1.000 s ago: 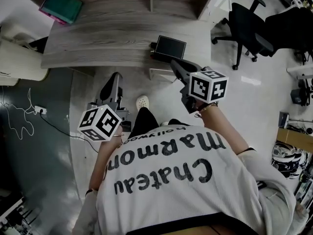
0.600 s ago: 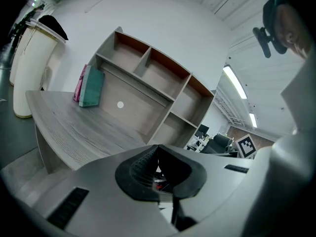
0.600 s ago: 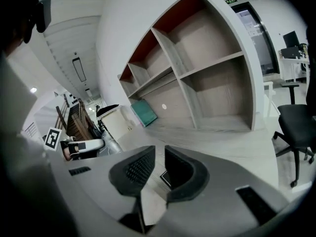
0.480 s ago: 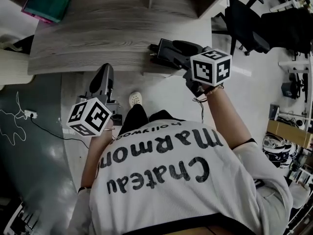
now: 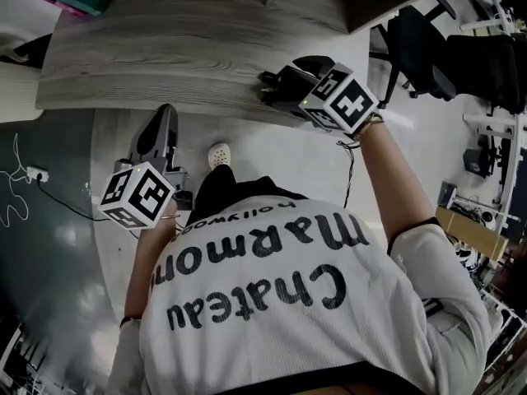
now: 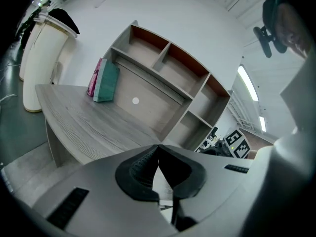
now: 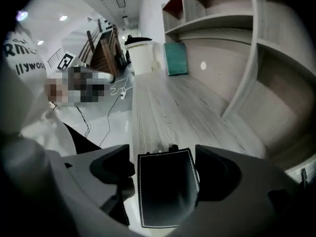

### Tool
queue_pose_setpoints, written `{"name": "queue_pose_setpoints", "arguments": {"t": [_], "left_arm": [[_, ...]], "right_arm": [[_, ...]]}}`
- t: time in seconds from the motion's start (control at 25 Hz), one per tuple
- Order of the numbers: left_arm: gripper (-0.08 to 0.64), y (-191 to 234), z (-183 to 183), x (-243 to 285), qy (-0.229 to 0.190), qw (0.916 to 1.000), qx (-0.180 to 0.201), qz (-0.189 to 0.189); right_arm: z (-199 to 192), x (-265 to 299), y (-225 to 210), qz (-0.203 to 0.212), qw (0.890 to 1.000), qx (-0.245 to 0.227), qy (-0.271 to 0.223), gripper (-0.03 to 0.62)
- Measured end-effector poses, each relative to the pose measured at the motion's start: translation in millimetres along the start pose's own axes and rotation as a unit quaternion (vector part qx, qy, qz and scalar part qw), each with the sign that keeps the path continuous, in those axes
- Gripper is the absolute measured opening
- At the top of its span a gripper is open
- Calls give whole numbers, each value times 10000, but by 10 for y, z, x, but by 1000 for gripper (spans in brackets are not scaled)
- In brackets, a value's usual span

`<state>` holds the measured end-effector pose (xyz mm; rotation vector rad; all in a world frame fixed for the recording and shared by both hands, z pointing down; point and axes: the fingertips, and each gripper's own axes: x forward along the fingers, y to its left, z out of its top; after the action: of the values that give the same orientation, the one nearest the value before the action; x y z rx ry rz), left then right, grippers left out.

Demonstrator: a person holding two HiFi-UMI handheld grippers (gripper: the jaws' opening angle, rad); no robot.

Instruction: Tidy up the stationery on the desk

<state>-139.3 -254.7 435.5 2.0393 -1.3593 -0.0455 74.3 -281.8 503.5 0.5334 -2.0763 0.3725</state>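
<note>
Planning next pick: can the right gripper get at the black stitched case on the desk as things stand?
Likely yes. The right gripper has its jaws, which have just been opening, astride the black stitched case at the desk edge, not yet pressing it; nothing blocks it.

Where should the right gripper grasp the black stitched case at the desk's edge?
Across the two long sides of the black stitched case, from above the desk edge. Those straight, parallel sides line up with the right gripper, whose jaws have just been opening around it.
</note>
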Motion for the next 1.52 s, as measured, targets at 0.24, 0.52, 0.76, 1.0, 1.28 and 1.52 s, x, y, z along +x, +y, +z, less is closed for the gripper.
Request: {"name": "queue_pose_setpoints", "arguments": {"t": [0.24,0.52,0.76,1.0,1.28,1.52], "left_arm": [[15,212,68,9,-18,9998,-112,133],[15,387,92,85,26,9996,-210,184],[15,483,109,128,54,9996,-241,132],[15,515,129,165,70,9995,-297,104],[15,529,218,199,62,9996,-268,23],[15,534,279,211,63,9996,-246,-79]], "right_arm": [[-71,228,-10,201,9962,-288,796,430],[-151,390,-43,352,9921,-222,1182,431],[-174,443,-24,456,9895,-189,1361,433],[-184,437,-27,450,9876,-176,1497,431],[-196,435,-73,333,9869,-18,1580,437],[-197,411,-113,92,9903,250,1365,437]]}}
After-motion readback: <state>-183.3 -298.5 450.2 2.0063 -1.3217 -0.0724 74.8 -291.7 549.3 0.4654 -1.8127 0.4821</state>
